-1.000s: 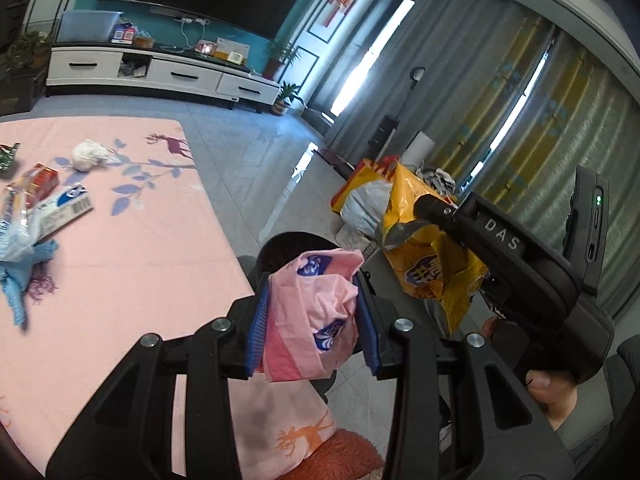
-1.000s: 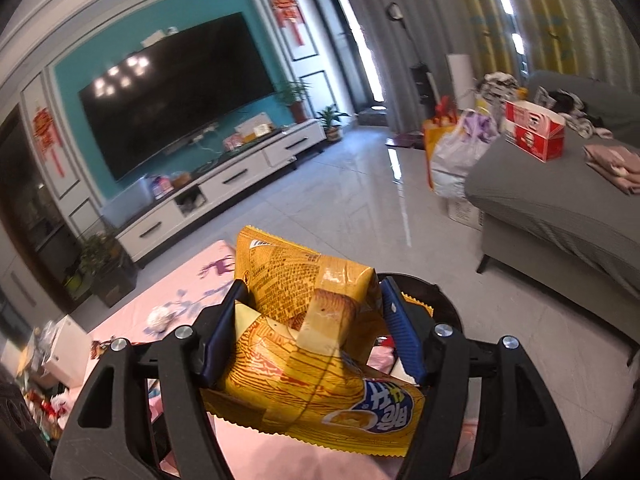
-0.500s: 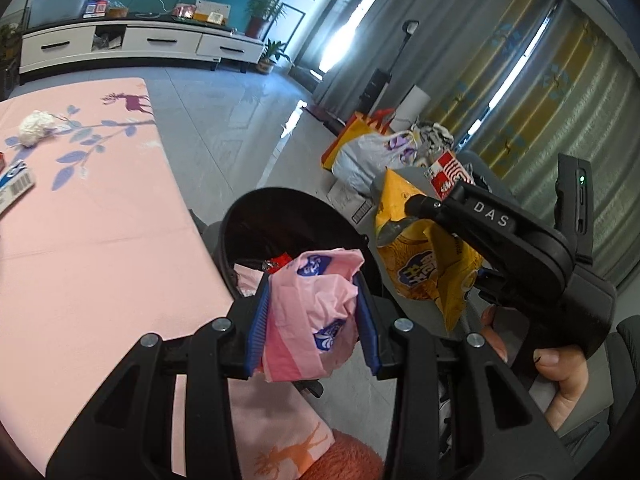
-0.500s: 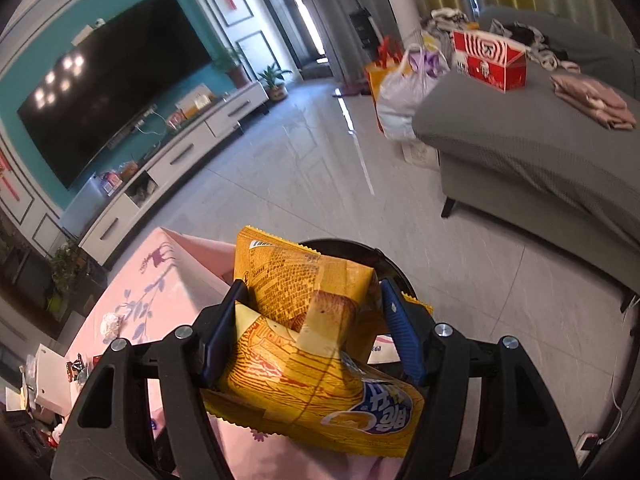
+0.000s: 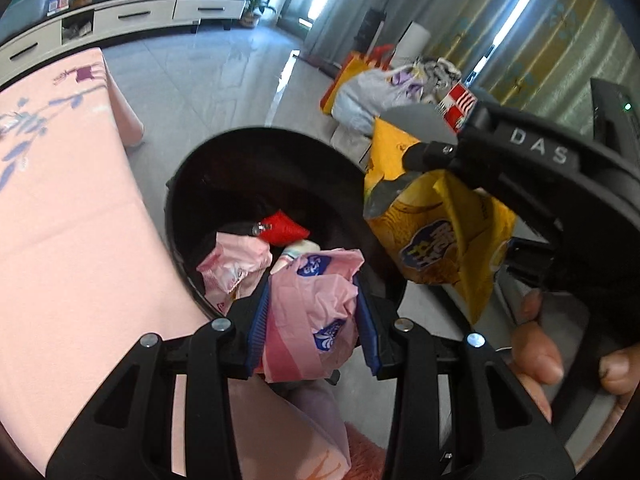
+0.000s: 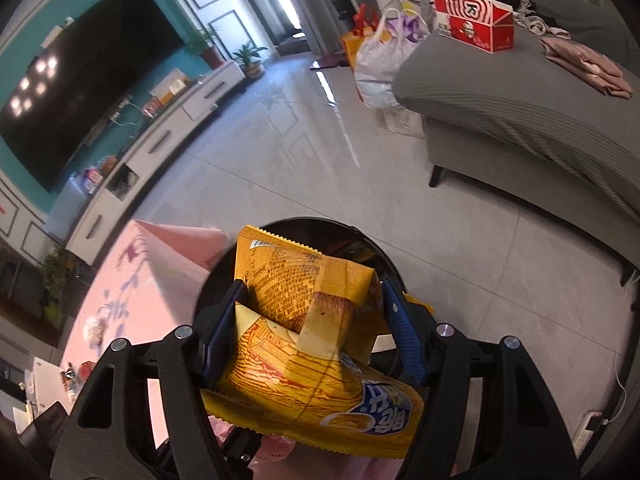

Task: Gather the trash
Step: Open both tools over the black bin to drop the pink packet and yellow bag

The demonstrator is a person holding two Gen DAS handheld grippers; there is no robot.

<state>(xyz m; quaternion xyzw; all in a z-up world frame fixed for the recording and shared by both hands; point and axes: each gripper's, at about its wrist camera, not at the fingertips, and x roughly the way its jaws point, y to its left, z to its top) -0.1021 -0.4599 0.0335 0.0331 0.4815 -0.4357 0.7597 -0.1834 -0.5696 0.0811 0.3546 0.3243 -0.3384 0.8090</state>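
Observation:
My left gripper (image 5: pixel 312 316) is shut on a crumpled pink wrapper (image 5: pixel 316 300) and holds it over the near rim of a round black trash bin (image 5: pixel 224 156). The bin holds a pink wrapper (image 5: pixel 232 264) and a red packet (image 5: pixel 284 228). My right gripper (image 6: pixel 312 328) is shut on a yellow chip bag (image 6: pixel 312 344), held above the same bin (image 6: pixel 352 240). In the left wrist view the right gripper (image 5: pixel 464 200) and its chip bag (image 5: pixel 436 240) hang over the bin's right rim.
The pink-clothed table (image 5: pixel 60 220) lies left of the bin, touching it. A grey sofa (image 6: pixel 520 112) with a red box (image 6: pixel 472 20) stands to the right. Bags (image 6: pixel 380 56) sit on the tiled floor. A TV cabinet (image 6: pixel 160 140) lines the far wall.
Both grippers have moved from beside the table to over the bin, tilting downward. The bin's inside and its trash have come into view. Both still hold their wrappers.

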